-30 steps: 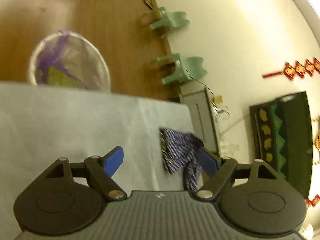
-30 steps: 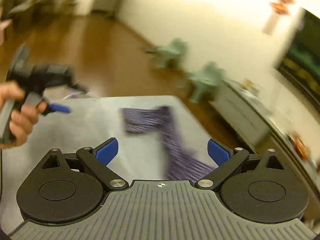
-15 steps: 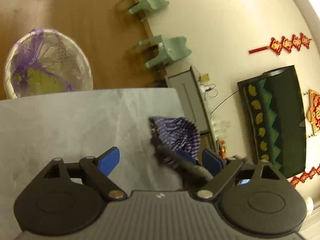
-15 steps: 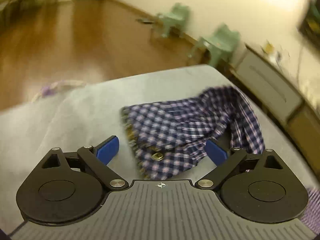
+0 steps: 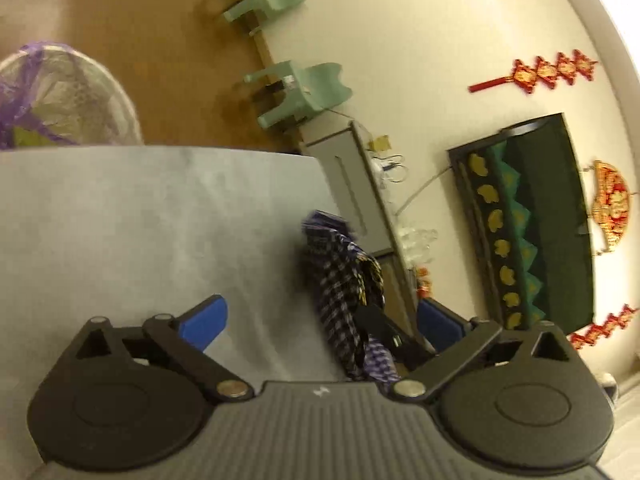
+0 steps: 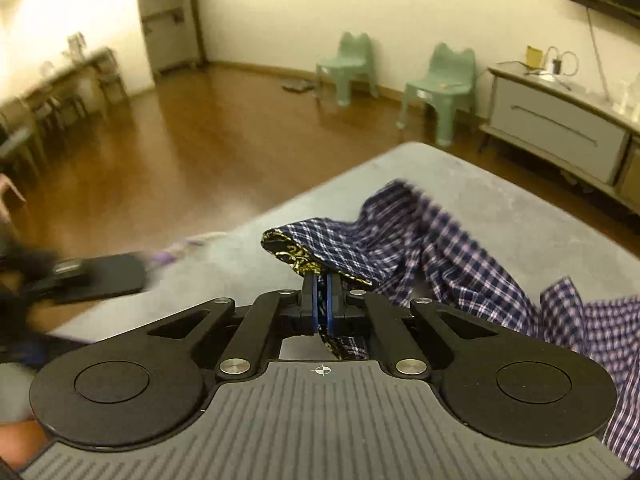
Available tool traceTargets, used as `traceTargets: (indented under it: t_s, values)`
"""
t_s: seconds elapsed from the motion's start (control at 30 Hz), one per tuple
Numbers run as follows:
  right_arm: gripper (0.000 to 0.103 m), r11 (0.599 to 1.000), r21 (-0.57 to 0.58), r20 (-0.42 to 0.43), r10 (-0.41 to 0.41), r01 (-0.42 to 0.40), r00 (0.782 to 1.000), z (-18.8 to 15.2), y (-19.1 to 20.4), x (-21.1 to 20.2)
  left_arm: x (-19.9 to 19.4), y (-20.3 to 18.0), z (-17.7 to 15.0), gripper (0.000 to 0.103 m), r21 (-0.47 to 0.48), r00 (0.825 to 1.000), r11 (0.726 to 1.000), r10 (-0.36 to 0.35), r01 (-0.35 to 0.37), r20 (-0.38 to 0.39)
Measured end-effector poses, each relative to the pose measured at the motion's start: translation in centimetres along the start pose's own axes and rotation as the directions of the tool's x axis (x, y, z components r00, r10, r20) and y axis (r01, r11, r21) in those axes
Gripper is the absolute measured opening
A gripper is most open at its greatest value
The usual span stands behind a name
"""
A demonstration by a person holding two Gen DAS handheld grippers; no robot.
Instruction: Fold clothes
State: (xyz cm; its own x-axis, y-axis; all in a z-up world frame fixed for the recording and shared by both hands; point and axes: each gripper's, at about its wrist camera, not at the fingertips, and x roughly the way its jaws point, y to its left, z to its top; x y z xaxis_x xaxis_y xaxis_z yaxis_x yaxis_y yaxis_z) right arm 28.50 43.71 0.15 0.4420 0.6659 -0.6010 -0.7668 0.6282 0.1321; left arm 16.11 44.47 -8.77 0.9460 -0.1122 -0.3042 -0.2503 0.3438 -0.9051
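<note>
Garment: a blue-and-white checked shirt (image 6: 452, 240) is seen crumpled on the grey table (image 6: 520, 208), toward its far right corner, with one part trailing to the near right edge.
Collar band: a dark strip with a gold pattern (image 6: 296, 258) is lifted off the table at the shirt's near edge.
Right gripper (image 6: 322, 306): its blue pads are pressed together on that patterned edge, and cloth is pinched between them.
Left gripper (image 5: 320, 320): its jaws are opening and stand wide; nothing is pinched, though the shirt (image 5: 340, 280) is seen in the gap, nearer the right finger.
Left gripper from the right wrist view: a blurred black shape is seen at the table's left side.
Background: two green chairs (image 6: 440, 80) and a grey cabinet (image 6: 560, 128) are set along the wall.
Floor: a clear bag with purple in it (image 5: 60, 100) is seen past the table's far edge.
</note>
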Motion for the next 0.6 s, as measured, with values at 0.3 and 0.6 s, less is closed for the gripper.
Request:
traceTargets:
  t_s: [0.3, 0.6]
  values:
    - [0.013, 0.98, 0.114, 0.031, 0.163, -0.165, 0.986, -7.2, 2.9, -7.9, 1.0, -1.0, -1.6, 0.007, 0.13, 0.982, 0.991, 0.053, -0.03, -0.183]
    - [0.067, 0.947, 0.309, -0.003, -0.092, 0.089, 0.996, -13.6, -6.3, -14.2, -8.1, -3.5, 3.7, 0.007, 0.312, 0.978, 0.933, 0.135, -0.179, 0.159]
